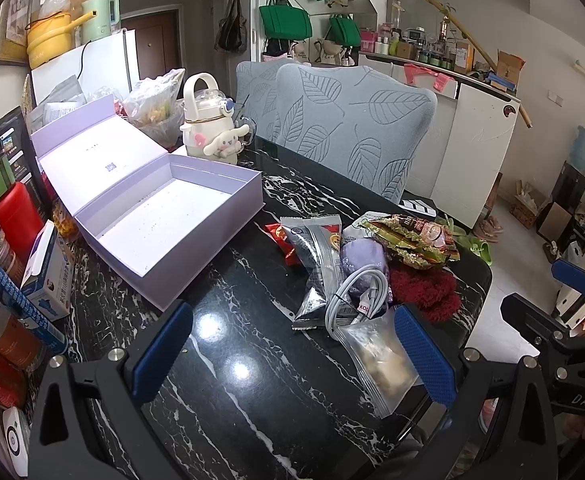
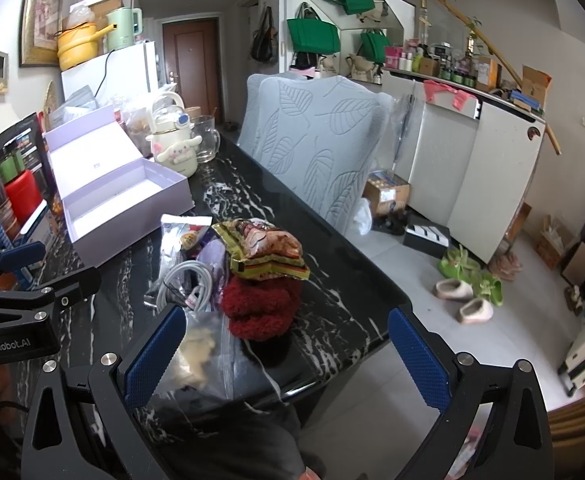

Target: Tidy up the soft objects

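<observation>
- A lavender gift box (image 1: 164,216) is sitting open on the black marble table (image 1: 252,380), its hinged lid (image 1: 92,152) leaning back and its white interior showing nothing inside.
- The soft items are lying in a heap near the table's right edge, well apart from the box: a red fuzzy item (image 2: 258,308), a purple soft piece (image 1: 362,258) and a coiled white cable (image 1: 358,292) are resting among foil snack packets (image 1: 412,240).
- A clear zip bag (image 1: 380,360) holding pale chunks is lying at the near end of the heap, just beside the left gripper's right finger; whether they touch cannot be told.
- The left gripper (image 1: 292,356) is hovering over the table with jaws spread wide, gripping nothing.
- The right gripper (image 2: 288,360) is likewise gaping wide and empty, its left finger overlapping the zip bag in view, its right finger hanging past the table edge.
- A cream cartoon-dog bottle (image 1: 212,120) is standing behind the box, beside a glass mug (image 2: 206,138).
</observation>
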